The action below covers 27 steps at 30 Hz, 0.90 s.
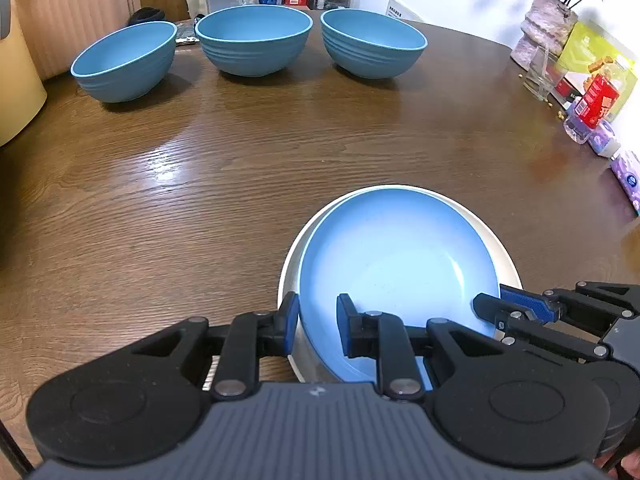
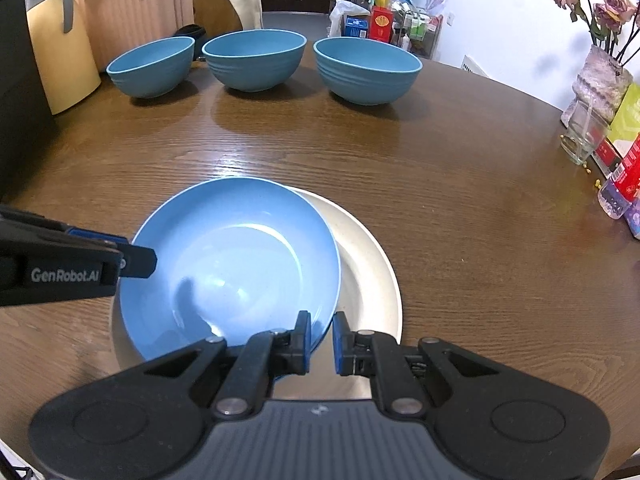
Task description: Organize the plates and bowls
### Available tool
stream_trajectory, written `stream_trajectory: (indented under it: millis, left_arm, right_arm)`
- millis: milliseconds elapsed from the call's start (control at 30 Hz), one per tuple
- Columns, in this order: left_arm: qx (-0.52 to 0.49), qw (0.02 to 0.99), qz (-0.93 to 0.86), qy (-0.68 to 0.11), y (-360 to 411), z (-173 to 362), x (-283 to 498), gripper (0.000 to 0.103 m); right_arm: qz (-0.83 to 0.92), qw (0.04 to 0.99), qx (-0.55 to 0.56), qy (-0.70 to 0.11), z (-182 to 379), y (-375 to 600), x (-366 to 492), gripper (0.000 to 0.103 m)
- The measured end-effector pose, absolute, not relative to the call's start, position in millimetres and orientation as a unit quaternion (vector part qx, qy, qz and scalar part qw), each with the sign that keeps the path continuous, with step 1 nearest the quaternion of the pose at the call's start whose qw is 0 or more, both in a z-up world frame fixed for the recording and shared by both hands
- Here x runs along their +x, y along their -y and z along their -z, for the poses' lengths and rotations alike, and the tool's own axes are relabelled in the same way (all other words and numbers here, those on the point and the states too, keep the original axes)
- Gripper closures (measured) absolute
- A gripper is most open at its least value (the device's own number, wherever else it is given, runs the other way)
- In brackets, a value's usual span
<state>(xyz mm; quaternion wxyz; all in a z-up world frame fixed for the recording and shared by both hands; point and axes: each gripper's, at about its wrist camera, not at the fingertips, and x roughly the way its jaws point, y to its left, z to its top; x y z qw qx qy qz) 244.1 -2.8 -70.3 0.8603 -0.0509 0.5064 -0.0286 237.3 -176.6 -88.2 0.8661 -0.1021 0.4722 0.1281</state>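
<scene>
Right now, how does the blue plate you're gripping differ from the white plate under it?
The blue plate is light blue and looks smaller; the white plate is cream-white and its rim shows beyond the blue one. The blue plate sits on top, off-centre; the white plate lies flat on the table. The left gripper and right gripper clamp the blue plate's rim, seemingly not the white plate. Both are round and empty.

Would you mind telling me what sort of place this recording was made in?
Most likely a home dining area: a wooden table with bowls, a vase of dried flowers, a suitcase and a rack of groceries behind.
</scene>
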Motion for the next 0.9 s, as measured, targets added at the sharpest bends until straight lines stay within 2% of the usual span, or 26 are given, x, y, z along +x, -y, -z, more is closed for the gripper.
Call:
stream_trajectory:
  millis: [700,800,867,900]
  left_arm:
    - [-0.058,0.856,0.043,-0.512,10,71,244,0.081]
    - [-0.064,0.86,0.038,-0.505,6,67,243,0.072]
    - [-0.073,0.864,0.031,-0.497,0,61,241,0.055]
    - [-0.079,0.866,0.027,-0.494,-5,58,240,0.051]
  right_arm:
    - [-0.114,0.868,-0.075,-0.478,86,189,237,0.091]
    - [-0.112,0.871,-0.055,-0.475,81,196,237,0.088]
    - [-0.112,0.874,-0.04,-0.471,75,202,235,0.078]
    - [-0.112,0.876,-0.031,-0.467,72,205,234,0.071]
